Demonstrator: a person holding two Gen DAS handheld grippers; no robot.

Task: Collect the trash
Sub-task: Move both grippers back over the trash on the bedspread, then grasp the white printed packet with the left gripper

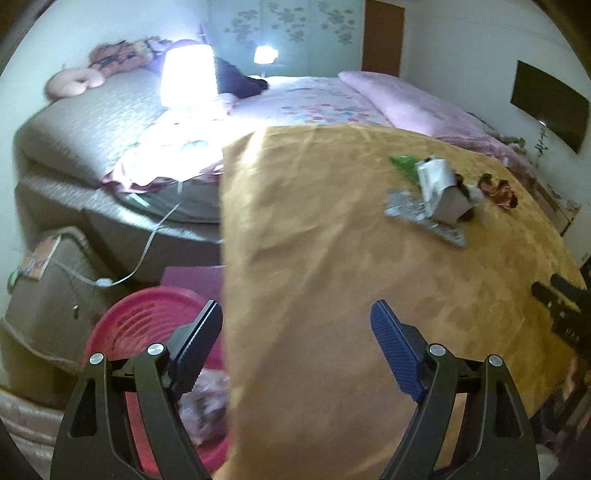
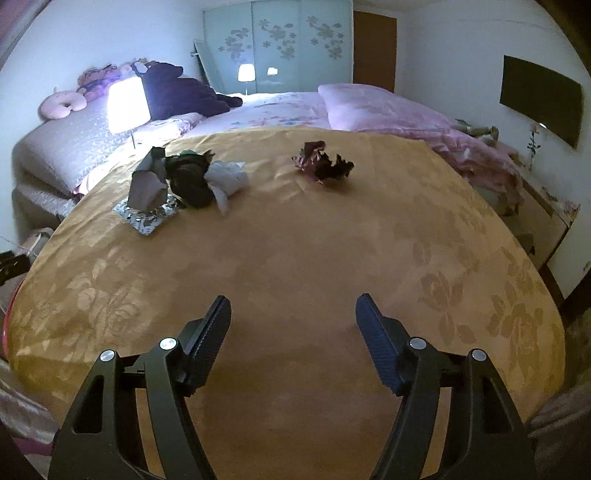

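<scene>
My left gripper (image 1: 295, 325) hangs wide open, empty, at the worktop (image 1: 314, 258) edge above the red bin (image 1: 147, 317). My right gripper (image 2: 293, 314) is also spread, holding nothing. Trash pile (image 2: 184, 181) and a dark wrapper (image 2: 323, 166) lie far across the worktop.

Left wrist view: mounted behind the left tongs (image 1: 297, 345), looking forward and down across the left edge of the counter (image 1: 332, 258), close to the cloth, with a pink basket (image 1: 147, 317) below at the near left. Right wrist view: mounted behind the right tongs (image 2: 293, 330), facing squarely over the counter (image 2: 295, 258) from its near edge, slightly higher. Shared by both: the counter top, the trash pile (image 1: 436, 192) (image 2: 177, 181), the lit lamp (image 1: 188, 74) (image 2: 127, 105), the bed (image 1: 314, 99) (image 2: 277, 107) and the wardrobe (image 1: 288, 33) (image 2: 280, 40) beyond.
</scene>
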